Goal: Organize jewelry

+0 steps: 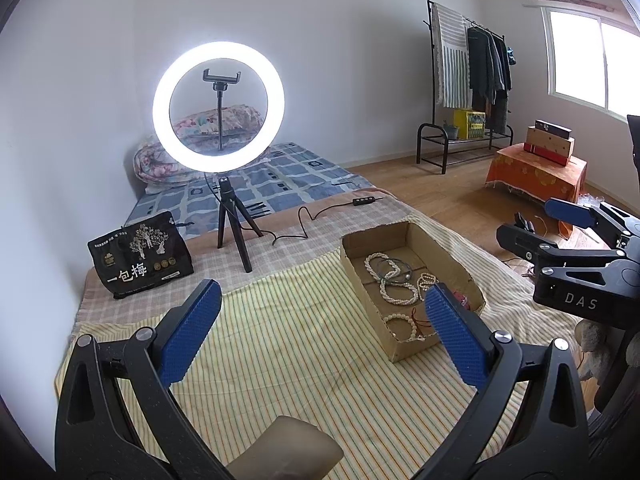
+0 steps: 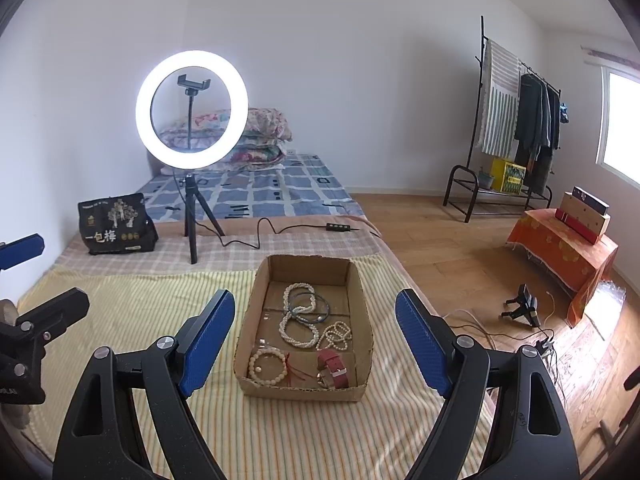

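Note:
A shallow cardboard box (image 2: 256, 320) lies on a yellow striped cloth (image 2: 140, 308). In it are white pearl strands (image 2: 298, 332), a dark cord bracelet (image 2: 320, 310), a pale bead bracelet (image 2: 266, 364) and a red watch strap (image 2: 334, 368). My right gripper (image 2: 314, 296) hangs open just before the box, fingers spread wider than it, holding nothing. My left gripper (image 1: 324, 286) is open over the cloth left of the box (image 1: 368, 300), its right pad (image 1: 452, 332) overlapping the box's near corner. Each gripper appears at the edge of the other's view: the right gripper (image 1: 536, 224), the left gripper (image 2: 40, 276).
A lit ring light on a tripod (image 2: 192, 108) and a black snack bag (image 2: 114, 224) stand behind the box, with a cable and remote (image 2: 338, 227). The bed's edge drops to a wooden floor (image 2: 460, 264) on the right, with cables, an orange-covered table (image 2: 560, 256) and a clothes rack (image 2: 516, 120).

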The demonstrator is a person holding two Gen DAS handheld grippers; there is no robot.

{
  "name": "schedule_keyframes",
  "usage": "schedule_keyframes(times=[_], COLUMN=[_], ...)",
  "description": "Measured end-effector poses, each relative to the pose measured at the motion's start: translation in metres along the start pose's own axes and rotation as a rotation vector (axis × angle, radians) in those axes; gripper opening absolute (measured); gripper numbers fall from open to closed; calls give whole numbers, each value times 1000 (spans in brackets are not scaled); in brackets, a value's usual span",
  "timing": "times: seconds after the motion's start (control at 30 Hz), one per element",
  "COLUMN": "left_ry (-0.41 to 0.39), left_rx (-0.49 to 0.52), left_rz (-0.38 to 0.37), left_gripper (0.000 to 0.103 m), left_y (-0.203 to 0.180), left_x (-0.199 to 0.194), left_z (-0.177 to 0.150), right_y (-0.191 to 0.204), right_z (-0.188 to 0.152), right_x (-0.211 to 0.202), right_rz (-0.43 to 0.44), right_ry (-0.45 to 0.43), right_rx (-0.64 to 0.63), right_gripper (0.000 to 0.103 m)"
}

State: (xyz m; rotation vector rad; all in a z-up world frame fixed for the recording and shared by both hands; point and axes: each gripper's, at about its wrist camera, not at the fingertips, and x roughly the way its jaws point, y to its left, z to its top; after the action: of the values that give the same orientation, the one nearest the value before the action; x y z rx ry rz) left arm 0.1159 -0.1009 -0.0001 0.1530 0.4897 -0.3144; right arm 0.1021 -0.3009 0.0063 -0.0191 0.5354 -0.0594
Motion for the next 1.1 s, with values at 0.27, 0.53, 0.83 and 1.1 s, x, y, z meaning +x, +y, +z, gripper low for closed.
schedule_keyframes(times=[0.27, 0.53, 0.83, 1.1], left_ry=[-6, -6, -2, -1], left_rx=[-3, -3, -1, -2], left_rz=[0, 0, -3, -5], left_gripper=[103, 103, 103, 103], left_y=[-3, -4, -7, -7], left_x=[-1, -2, -3, -3], left_z=[0, 0, 2, 3], right_y=[1, 0, 0, 0], right_z=[-1, -1, -2, -2], right_x=[0, 0, 2, 3], right_rz=[4, 1, 12, 10], right_ry=[8, 8, 19, 22], right_rx=[-8, 0, 5, 3], right_gripper=[83, 83, 83, 83])
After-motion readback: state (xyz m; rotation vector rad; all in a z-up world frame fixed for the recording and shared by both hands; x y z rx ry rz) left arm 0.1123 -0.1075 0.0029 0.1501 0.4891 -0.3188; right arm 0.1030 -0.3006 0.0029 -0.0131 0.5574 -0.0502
